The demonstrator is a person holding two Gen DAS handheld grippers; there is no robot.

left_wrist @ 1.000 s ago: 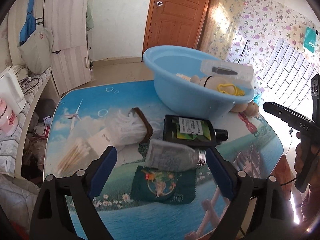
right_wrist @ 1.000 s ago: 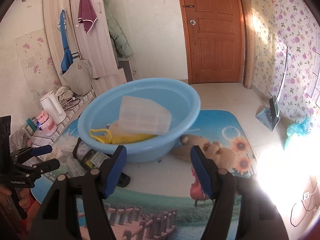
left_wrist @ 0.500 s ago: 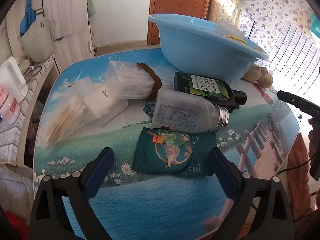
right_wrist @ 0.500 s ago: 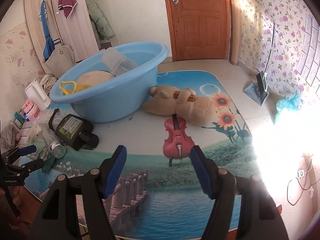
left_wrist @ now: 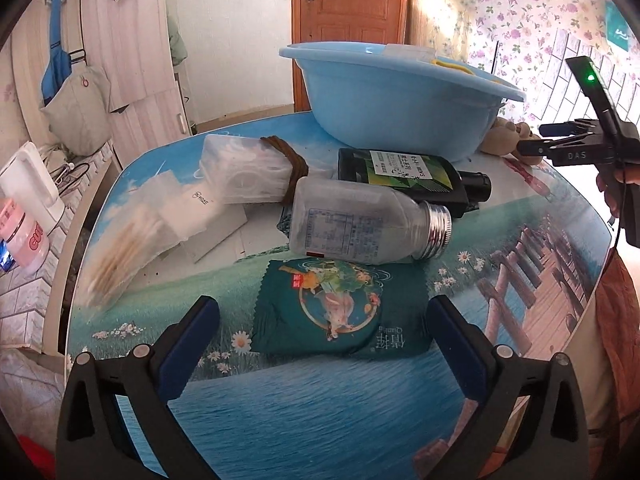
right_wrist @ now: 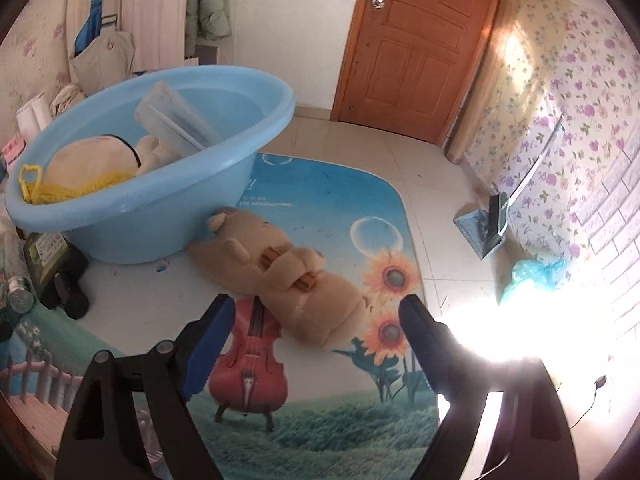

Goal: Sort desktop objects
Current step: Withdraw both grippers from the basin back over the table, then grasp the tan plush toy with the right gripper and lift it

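My left gripper (left_wrist: 322,316) is open and empty, its fingers either side of a green snack packet (left_wrist: 340,314) lying flat. Behind the packet lie a clear bottle (left_wrist: 360,224) with a metal cap, a dark bottle (left_wrist: 408,176), a tied clear bundle (left_wrist: 248,172) and a bag of cotton swabs (left_wrist: 132,236). The blue basin (left_wrist: 396,100) stands at the back. My right gripper (right_wrist: 316,320) is open and empty, just short of a beige plush toy (right_wrist: 280,268) lying beside the basin (right_wrist: 152,200), which holds a plush (right_wrist: 92,156) and a clear box (right_wrist: 176,120).
The table (left_wrist: 320,400) has a printed landscape cover. The other gripper (left_wrist: 580,148) shows at the right in the left wrist view. A kettle (left_wrist: 28,180) and a pink jar (left_wrist: 20,232) stand on a ledge to the left. A wooden door (right_wrist: 420,48) is behind.
My left gripper has come lower and closer to the green packet. My right gripper has swung right and down, from facing the basin to facing the plush toy.
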